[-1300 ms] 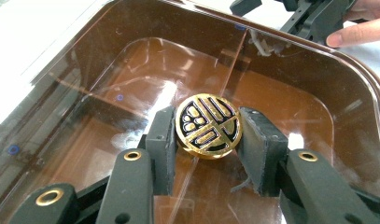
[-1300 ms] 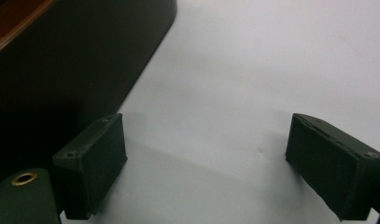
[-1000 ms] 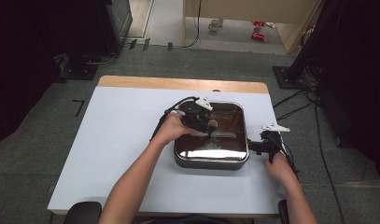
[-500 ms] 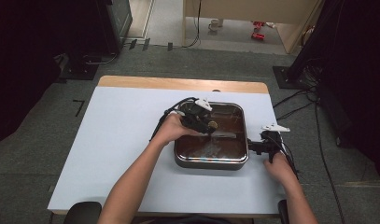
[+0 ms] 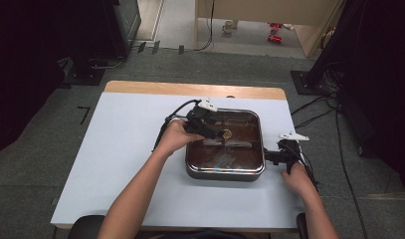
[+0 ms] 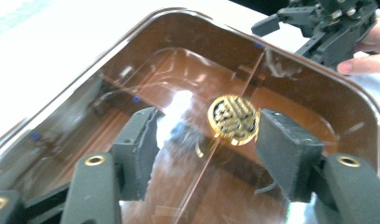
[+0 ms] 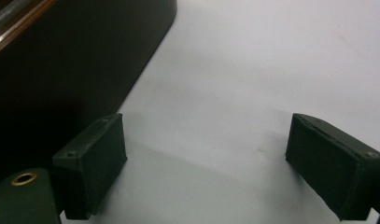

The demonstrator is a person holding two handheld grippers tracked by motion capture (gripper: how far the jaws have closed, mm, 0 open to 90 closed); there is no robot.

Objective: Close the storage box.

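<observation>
The left tool (image 5: 216,130) hangs over the far left part of a square brown pan (image 5: 225,172) that sits on the pale desk (image 5: 120,149), and its jaws have just been opening; they now stand partly apart with nothing pressed between the pads. In the left gripper view, a small round gold disc with a lattice pattern (image 6: 233,116) lies in the gap ahead of this tool (image 6: 204,140), closer to the right-hand pad (image 6: 283,149) than to the left-hand one and just beside it; whether it touches that pad I cannot tell, and the picture is blurred there. The disc (image 5: 227,133) sits low inside the pan (image 6: 318,93), whose glossy floor mirrors light and shows a thin ridge running beneath the disc. Beyond the pan's far rim in that view, the right tool (image 6: 313,28) appears with fingertips (image 6: 360,65) behind it. In the high view the right tool (image 5: 269,157) rests low at the pan's right side, just outside its wall, held by the right hand (image 5: 297,177). In the right gripper view, its 2 jaws stand wide apart over bare desk (image 7: 253,70) with nothing between them, and the pan's dark outer wall (image 7: 61,60) rises to the left of the left-hand jaw, close beside it.
</observation>
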